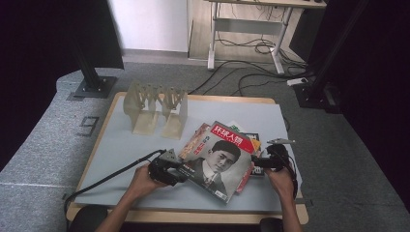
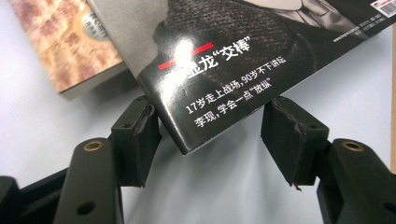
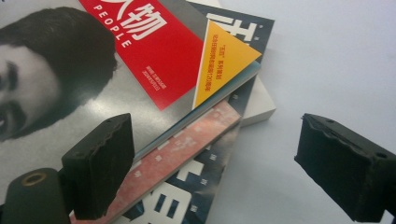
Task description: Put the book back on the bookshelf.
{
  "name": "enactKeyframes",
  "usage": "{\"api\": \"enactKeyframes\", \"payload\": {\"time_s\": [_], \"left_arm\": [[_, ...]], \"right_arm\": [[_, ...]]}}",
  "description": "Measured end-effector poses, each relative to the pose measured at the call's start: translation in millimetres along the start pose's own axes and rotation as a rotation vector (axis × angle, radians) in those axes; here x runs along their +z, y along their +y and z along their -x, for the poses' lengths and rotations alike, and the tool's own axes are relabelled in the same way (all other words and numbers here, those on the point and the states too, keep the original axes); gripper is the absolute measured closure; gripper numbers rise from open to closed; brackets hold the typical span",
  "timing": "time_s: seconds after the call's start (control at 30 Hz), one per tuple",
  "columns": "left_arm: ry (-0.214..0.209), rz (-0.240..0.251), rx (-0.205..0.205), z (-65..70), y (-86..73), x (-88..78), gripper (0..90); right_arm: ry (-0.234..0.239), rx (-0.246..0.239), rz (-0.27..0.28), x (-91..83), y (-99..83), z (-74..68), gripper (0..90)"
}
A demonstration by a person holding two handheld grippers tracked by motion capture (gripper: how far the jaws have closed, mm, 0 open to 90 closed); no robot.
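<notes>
Glossy paper — the magazine [image 1: 217, 159] tops the book pile on the table [image 1: 121, 145], light, floppy, slick; I'd pinch its spine corner; left gripper [image 2: 210, 133] straddles it unclamped; right gripper [image 3: 210, 172] gapes beside the pile.

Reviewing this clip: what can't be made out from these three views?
- High view: titles under the top magazine, which covers the stack; how many lie there is unclear.
- Left gripper view: the magazine's corner sits between the open jaws; contact with the pads can't be told.
- Right gripper view: the lower books' covers, cut off by the frame edge.
</notes>
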State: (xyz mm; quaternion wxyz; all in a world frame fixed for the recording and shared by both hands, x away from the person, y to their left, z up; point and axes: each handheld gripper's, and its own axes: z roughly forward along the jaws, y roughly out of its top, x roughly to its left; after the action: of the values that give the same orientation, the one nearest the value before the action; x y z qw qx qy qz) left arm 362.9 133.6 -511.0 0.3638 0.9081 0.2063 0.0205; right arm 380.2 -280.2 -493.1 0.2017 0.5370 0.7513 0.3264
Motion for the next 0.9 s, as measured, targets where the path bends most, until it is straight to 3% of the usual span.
{"api": "enactKeyframes", "payload": {"time_s": [0.37, 0.57, 0.73, 0.9], "left_arm": [[0.004, 0.019, 0.017, 6.7, 10.2, 10.7, 38.0], [0.079, 0.026, 0.089, 12.4, 2.4, -2.7, 48.1], [0.104, 0.032, 0.101, 14.7, 0.0, -2.4, 53.1], [0.088, 0.045, 0.07, 11.9, 2.2, 0.5, 55.7]], "right_arm": [[-0.002, 0.027, -0.002, 1.5, 3.9, 10.5, 11.3], [-0.007, 0.04, -0.002, -1.7, -1.3, 16.4, 11.3], [-0.008, 0.044, -0.008, -1.3, -3.4, 18.1, 11.5], [-0.004, 0.045, -0.009, -1.8, -2.6, 19.6, 12.0]]}}
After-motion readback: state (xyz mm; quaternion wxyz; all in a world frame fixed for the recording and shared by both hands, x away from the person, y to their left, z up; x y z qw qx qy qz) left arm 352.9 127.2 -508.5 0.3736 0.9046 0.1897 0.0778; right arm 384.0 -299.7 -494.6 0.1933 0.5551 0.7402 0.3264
